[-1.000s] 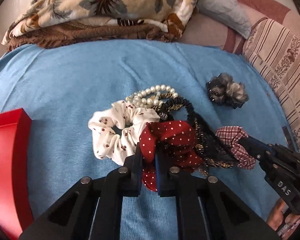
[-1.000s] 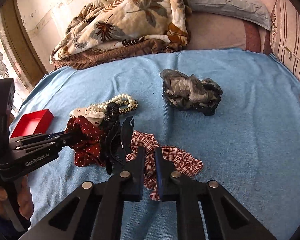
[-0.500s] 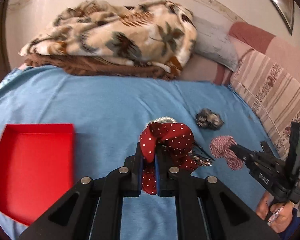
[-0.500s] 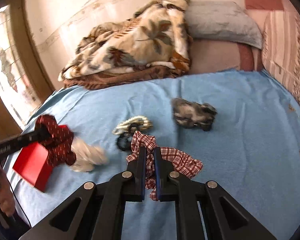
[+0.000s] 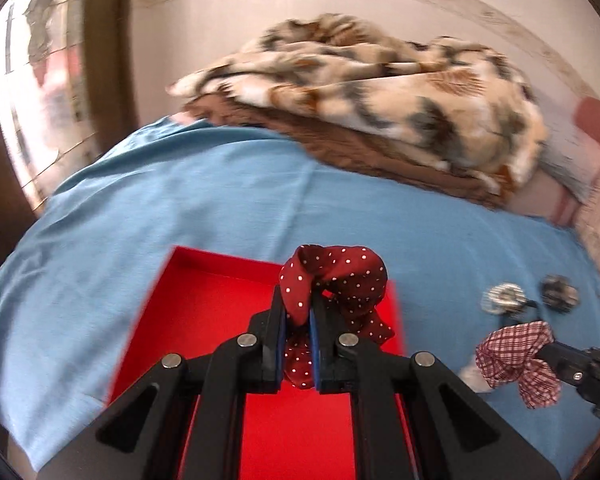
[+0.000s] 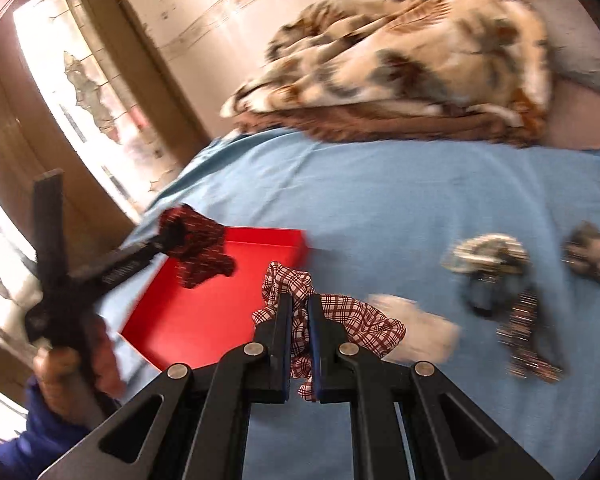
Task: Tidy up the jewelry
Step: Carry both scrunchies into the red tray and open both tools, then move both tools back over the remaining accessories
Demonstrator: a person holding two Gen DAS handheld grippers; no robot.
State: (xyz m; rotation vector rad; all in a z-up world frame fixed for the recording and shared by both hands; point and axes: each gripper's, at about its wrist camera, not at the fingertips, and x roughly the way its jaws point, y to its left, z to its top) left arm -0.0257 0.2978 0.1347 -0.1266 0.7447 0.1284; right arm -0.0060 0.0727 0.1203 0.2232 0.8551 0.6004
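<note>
The left tongs [image 5: 299, 312] are clenched on a red dotted scrunchie [image 5: 336, 280] above a red tray [image 5: 204, 312]. The right tongs [image 6: 299, 312], at its 3 o'clock, grip a checked scrunchie [image 6: 340, 316] over the bed [image 6: 380, 200].

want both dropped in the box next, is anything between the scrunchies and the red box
Nothing visible blocks either. The dark red polka-dot scrunchie, clamped in the left gripper, already hangs over the open red box, whose floor looks bare. The red-and-white checked scrunchie in the right gripper has only blue bedsheet between it and the box.
</note>
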